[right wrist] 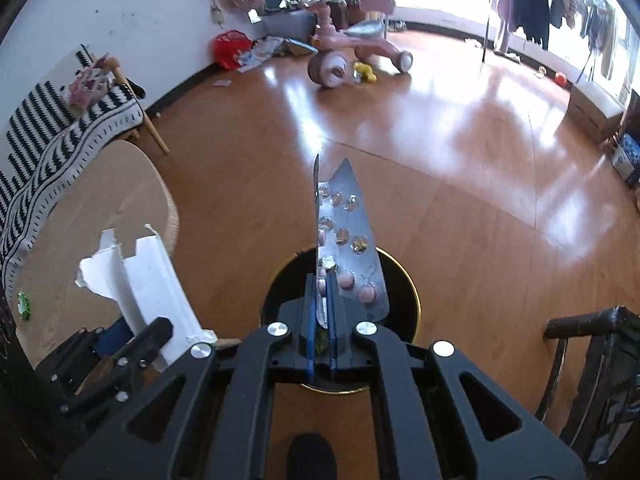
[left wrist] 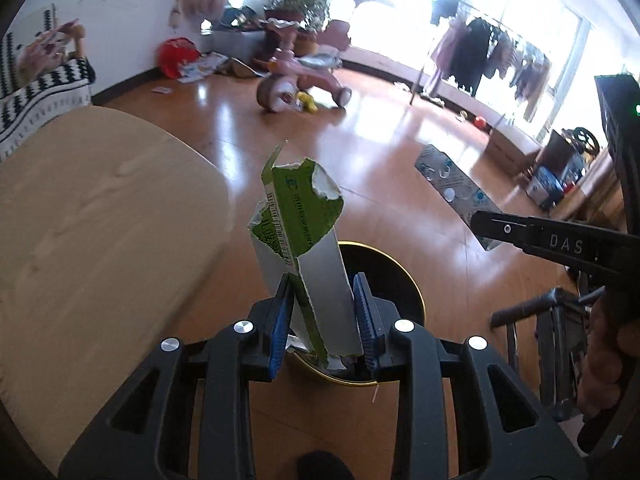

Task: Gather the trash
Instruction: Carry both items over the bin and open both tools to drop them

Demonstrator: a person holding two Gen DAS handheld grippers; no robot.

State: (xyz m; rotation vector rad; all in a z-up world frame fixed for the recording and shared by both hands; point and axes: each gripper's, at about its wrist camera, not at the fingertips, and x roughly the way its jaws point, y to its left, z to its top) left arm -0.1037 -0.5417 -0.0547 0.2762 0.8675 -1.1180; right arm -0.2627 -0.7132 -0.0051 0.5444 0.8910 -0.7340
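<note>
The left hand-held gripper (left wrist: 322, 320) is closed on a torn carton (left wrist: 308, 240), its blue ribbed pads pressing the carton's two sides near the lower end. The carton is thin card, green print with a barcode on one face and plain white on the other, ragged along its upper edge; it stands up out of the jaws, tilted a little. Right under it is the bin (left wrist: 404, 280), round, black inside, with a thin gold rim.

The right hand-held gripper (right wrist: 322, 320) is pinched fully shut on a blister pack (right wrist: 352, 240). The pack is a silvery foil strip, bent and cut to a point at its far end, with pink pills in the bubbles nearest the pads and empty crushed bubbles further up. It rises from the jaws over the same bin (right wrist: 414, 292).

Just left of the bin is the counter (left wrist: 92, 216), pale wood with a rounded edge. Beyond lies a glossy brown wooden floor (right wrist: 440, 140), then a pink tricycle (right wrist: 352, 48) and a clothes rack (left wrist: 488, 52) by the bright windows.
</note>
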